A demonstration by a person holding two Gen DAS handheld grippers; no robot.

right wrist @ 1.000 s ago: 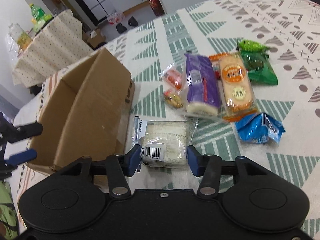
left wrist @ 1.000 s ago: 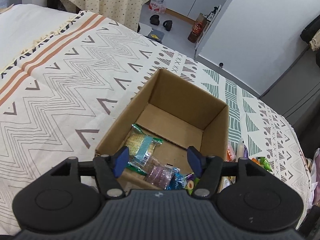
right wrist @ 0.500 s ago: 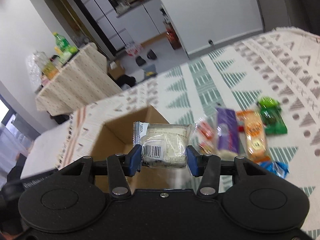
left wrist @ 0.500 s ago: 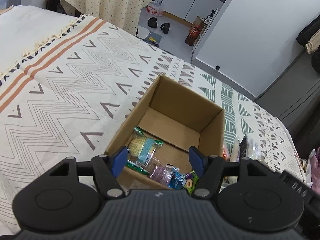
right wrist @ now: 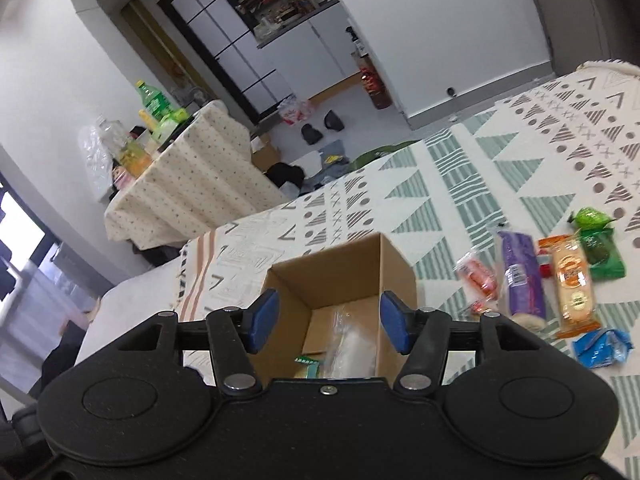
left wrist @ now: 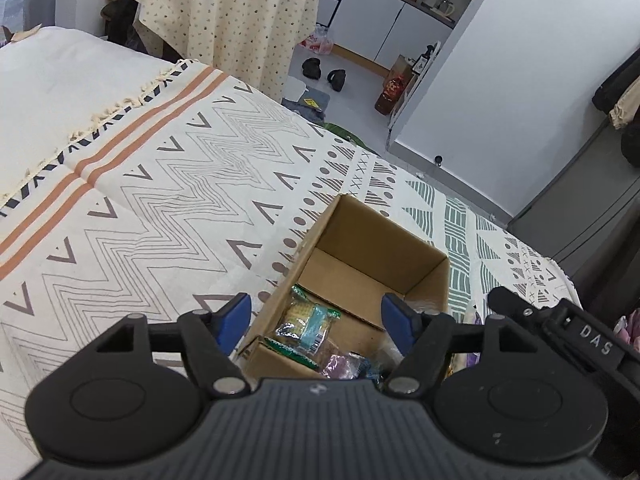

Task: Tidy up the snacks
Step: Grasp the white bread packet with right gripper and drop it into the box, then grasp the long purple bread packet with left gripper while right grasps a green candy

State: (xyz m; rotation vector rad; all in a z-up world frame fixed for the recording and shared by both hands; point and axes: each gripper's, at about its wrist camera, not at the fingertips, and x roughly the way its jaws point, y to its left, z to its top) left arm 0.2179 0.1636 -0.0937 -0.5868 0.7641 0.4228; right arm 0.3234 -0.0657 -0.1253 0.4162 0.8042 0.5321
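Sitting on a bed spread with a patterned blanket (left wrist: 168, 184), an open cardboard box (left wrist: 384, 240) takes up the middle of both views. Both grippers hover above it with their blue-tipped fingers spread wide and nothing between them: the left gripper (left wrist: 316, 320) over the near corner, the right gripper (right wrist: 328, 320) over the box's open top.

From the left wrist view the box floor is plain to see. A green-edged cracker packet (left wrist: 306, 322) lies against the near wall, with a purple wrapper (left wrist: 340, 364) and a bit of blue wrapping beside it, partly hidden behind the gripper body. The dark body of the right gripper pokes in at the right edge, blocking the snacks outside the box.

The right wrist view shows what that one cannot. A clear-wrapped pastry (right wrist: 352, 340) is blurred inside the box, against its right wall. On the blanket to the right of the box lie the loose snacks: a small red packet (right wrist: 478, 280), a long purple bread pack (right wrist: 520, 276), an orange biscuit pack (right wrist: 574, 284), two green packets (right wrist: 600, 256) and a blue crisp bag (right wrist: 602, 346), all close together but apart from the box.

Beyond the bed stand a small bench under a dotted cloth (right wrist: 188, 184) carrying bottles (right wrist: 150, 98), a pair of dark slippers (left wrist: 324, 72) on the floor, and white cabinets.
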